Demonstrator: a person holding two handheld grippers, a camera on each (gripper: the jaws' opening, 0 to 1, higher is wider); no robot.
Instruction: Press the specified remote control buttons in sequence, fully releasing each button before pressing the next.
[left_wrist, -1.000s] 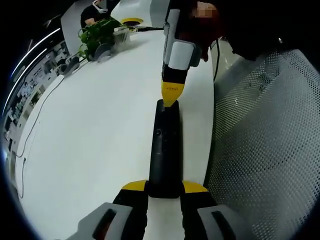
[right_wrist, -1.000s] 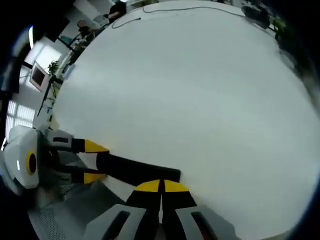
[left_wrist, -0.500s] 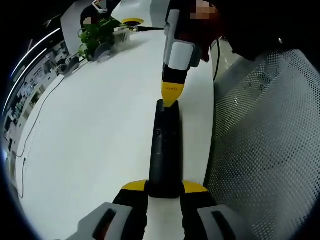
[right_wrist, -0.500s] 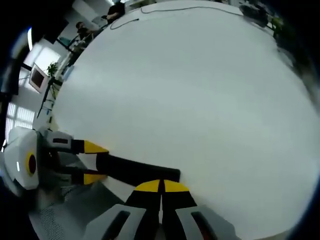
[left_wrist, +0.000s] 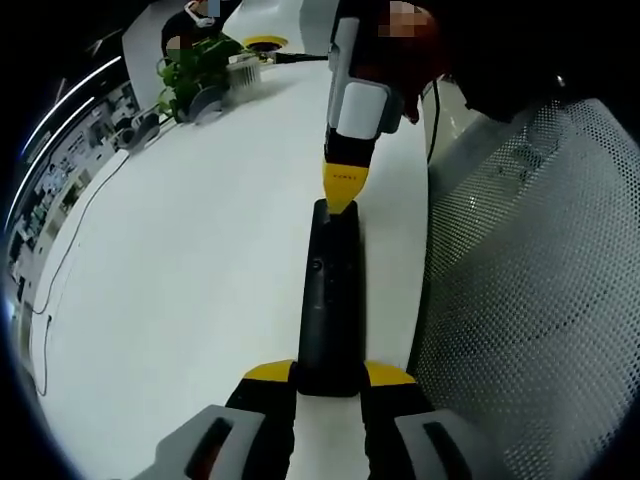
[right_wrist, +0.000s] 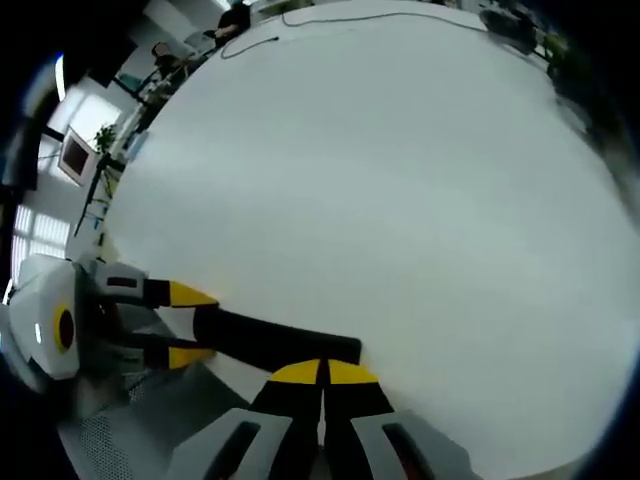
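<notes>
My left tool (left_wrist: 330, 378) clamps the near end of the black remote (left_wrist: 330, 300), which lies lengthwise on the white counter (left_wrist: 190, 260) near its right edge. My right tool (left_wrist: 342, 190), tips pinched together, presses its yellow point onto the remote's far end. Beyond, a potted plant (left_wrist: 190, 68); right, a mesh chair back (left_wrist: 540, 280).

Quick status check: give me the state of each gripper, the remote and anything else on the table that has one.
Left gripper: shut on the remote's near end, holding it steady.
Right gripper: shut, its yellow tip on the remote's far end.
Remote: lying flat along the table's edge, held at one end, tip on the other.
Cable: loose across the table.
Plant: upright at the far end.
</notes>
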